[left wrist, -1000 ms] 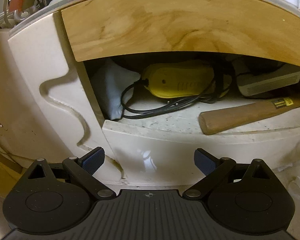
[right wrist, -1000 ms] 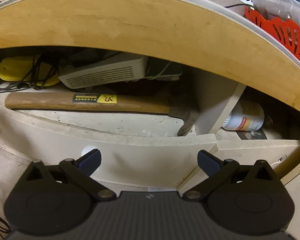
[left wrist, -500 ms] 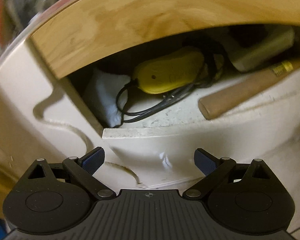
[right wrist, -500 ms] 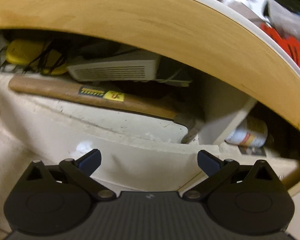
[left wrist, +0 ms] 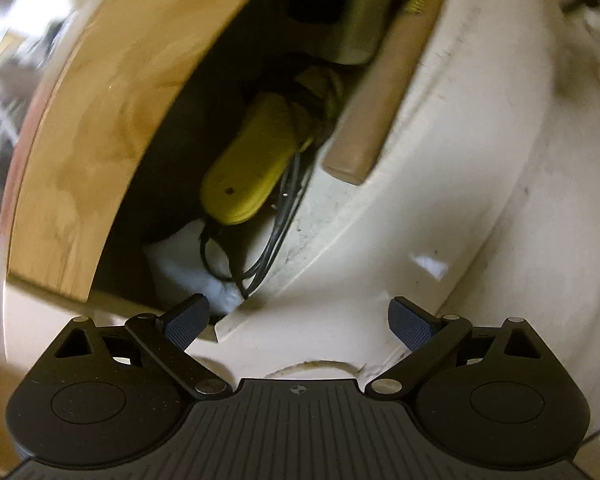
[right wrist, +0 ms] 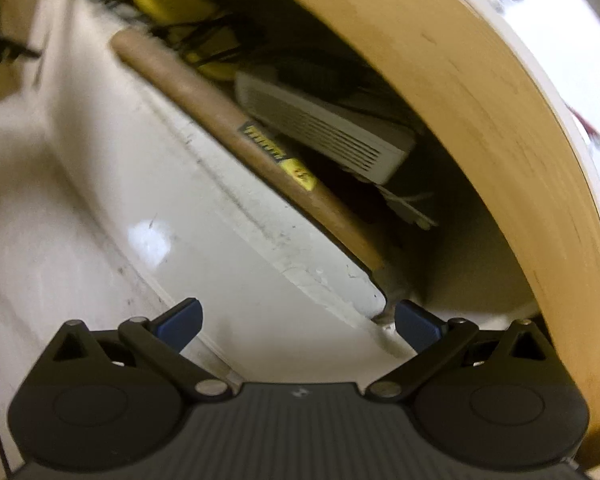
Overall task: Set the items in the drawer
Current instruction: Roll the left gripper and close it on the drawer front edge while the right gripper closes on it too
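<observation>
Both tools empty, fingers spread wide: left tool (left wrist: 298,322), right tool (right wrist: 297,322). Both views tilted and blurred.

Cream drawer (right wrist: 227,216) stands part open under pale wooden bench edge (right wrist: 472,92). Inside it:
- wooden-handled hammer (right wrist: 239,124) along front wall
- yellow oblong plastic device (left wrist: 247,172) with black cord (left wrist: 271,240)
- white vented box (right wrist: 328,132)
- white cloth (left wrist: 187,260) in corner

Judgement: items look stowed, closing likely next.
- Level your wrists first.
- Set both tools flat on drawer front, push evenly.
- Watch cord near the front edge; it may snag.

Cream drawer (right wrist: 227,216) open — wooden-handled hammer (right wrist: 227,120) lies inside.
</observation>
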The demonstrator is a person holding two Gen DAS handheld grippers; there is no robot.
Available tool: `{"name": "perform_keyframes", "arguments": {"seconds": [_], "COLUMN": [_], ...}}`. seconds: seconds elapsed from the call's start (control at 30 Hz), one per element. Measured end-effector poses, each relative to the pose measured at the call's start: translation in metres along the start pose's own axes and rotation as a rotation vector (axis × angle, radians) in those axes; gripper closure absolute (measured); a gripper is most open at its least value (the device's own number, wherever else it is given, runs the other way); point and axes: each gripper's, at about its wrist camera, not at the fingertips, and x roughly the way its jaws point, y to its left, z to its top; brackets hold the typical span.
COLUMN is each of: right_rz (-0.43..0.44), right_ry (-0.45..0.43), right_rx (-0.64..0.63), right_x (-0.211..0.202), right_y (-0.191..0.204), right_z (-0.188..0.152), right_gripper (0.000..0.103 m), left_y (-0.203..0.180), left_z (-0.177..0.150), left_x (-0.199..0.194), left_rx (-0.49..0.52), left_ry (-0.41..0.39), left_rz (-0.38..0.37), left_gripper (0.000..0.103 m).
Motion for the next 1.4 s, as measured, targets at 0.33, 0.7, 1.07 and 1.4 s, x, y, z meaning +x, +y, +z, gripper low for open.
{"name": "perform_keyframes", "arguments": {"seconds": [0.33,0.7,1.07,1.4], "right_rz": [0.003,0.021,-0.034,-0.025], "right_ry": [-0.015,0.045,0.057,0.065], "right_rx": [-0.23,-0.329,-0.379,-0.368], "right_x": [0.006,0.021,0.025,0.024], "right_y": [0.005,0.008,0.01,0.008], "right_z": [-0.007,-0.013,-0.009,-0.008], "right_gripper": [0.001,0.014,0.059,0.059], "left_y": [-0.015,-0.018,-0.015,-0.018], "left_z": [-0.007,-0.004,0.003,0.004], "left_x": [0.012,0.02,0.023,0.022], "left_rx": [0.218,0.255,0.237,0.227], "left_ry": [-0.02,-0.01,-0.013,0.0], "left_rz": [0.012,-0.001,0.035,0.031], "left_gripper": [0.004,0.013,0.052,0.053]}}
